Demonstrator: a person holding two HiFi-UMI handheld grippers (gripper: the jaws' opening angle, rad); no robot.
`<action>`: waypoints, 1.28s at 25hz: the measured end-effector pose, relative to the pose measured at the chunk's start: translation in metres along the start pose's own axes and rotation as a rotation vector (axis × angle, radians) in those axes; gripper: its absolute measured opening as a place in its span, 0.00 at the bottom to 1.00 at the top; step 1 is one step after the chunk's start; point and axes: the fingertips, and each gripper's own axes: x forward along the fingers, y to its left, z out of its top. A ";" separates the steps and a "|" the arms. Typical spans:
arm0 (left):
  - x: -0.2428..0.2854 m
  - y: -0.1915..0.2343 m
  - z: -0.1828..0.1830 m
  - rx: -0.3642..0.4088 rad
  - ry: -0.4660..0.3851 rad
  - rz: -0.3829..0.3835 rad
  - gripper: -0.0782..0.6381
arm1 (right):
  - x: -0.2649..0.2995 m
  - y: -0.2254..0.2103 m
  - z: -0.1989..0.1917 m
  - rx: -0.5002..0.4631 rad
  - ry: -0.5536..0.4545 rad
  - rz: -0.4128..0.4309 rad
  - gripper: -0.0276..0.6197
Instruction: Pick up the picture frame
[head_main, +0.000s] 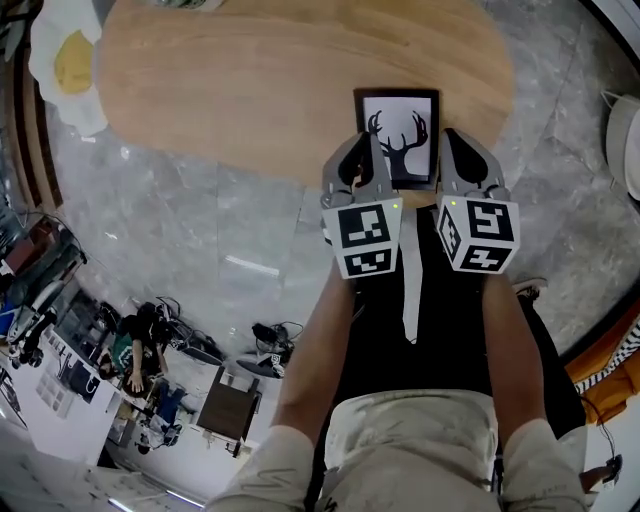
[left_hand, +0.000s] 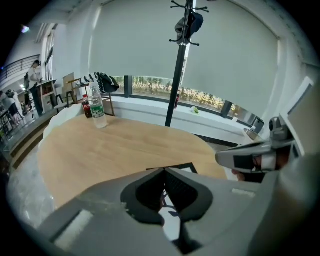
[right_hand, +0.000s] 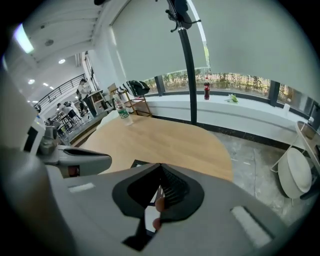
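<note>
A black picture frame (head_main: 398, 135) with a white antler print lies flat near the front edge of the oval wooden table (head_main: 250, 90). My left gripper (head_main: 368, 142) is over the frame's left side, jaws shut and empty. My right gripper (head_main: 451, 138) hangs just beyond the frame's right edge, also shut and empty. In the left gripper view the shut jaws (left_hand: 163, 170) point down at the frame (left_hand: 186, 167), and the white print shows below them. In the right gripper view the shut jaws (right_hand: 160, 166) cover most of the frame (right_hand: 138, 163). Whether either gripper touches the frame I cannot tell.
A water bottle (left_hand: 98, 112) and a cola bottle (left_hand: 87, 106) stand at the table's far side. A black coat stand (left_hand: 176, 75) rises behind the table. A white chair (right_hand: 295, 176) sits on the marble floor to the right. A white and yellow item (head_main: 70, 65) lies left of the table.
</note>
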 end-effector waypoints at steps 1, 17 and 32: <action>0.003 0.002 -0.005 -0.003 0.013 0.002 0.12 | 0.004 -0.001 -0.006 0.001 0.014 -0.002 0.05; 0.037 0.013 -0.079 -0.037 0.173 0.000 0.27 | 0.043 -0.009 -0.080 0.048 0.192 -0.009 0.19; 0.050 0.019 -0.107 -0.149 0.245 -0.029 0.31 | 0.057 -0.014 -0.106 0.101 0.296 -0.007 0.24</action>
